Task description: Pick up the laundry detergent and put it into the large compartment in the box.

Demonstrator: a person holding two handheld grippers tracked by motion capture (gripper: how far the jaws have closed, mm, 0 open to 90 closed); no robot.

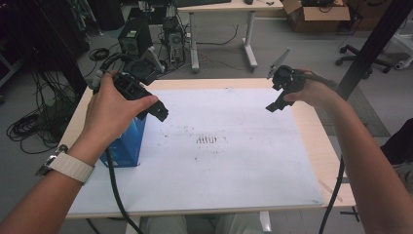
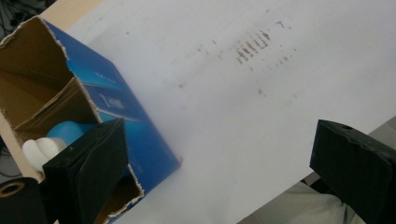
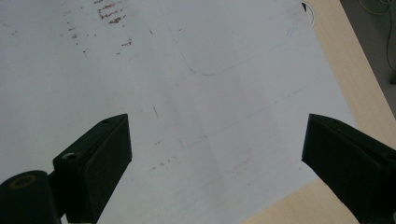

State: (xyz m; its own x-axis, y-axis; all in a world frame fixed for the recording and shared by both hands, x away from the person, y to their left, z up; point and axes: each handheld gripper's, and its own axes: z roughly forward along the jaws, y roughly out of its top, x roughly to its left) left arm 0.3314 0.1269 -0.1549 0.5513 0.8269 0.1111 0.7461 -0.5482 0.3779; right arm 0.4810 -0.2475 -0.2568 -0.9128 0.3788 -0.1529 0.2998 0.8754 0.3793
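while both hands hang over the white sheet [image 1: 234, 161] on the table [image 1: 319, 141], the blue box [image 1: 127, 144] stands just under the left gripper [image 1: 160, 113], its torn top open. that claw is spread wide with nothing in it, pointing past the box's edge. a pale blue and white thing [image 2: 56, 140] sits inside, right behind one jaw. the right gripper [image 1: 272, 107] hovers well apart, wide open and empty too.

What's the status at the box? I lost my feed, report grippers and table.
Left gripper open, empty, beside the blue box. Right gripper open, empty, over the white sheet. Box open-topped, blue-and-white thing inside. Nothing in the way.
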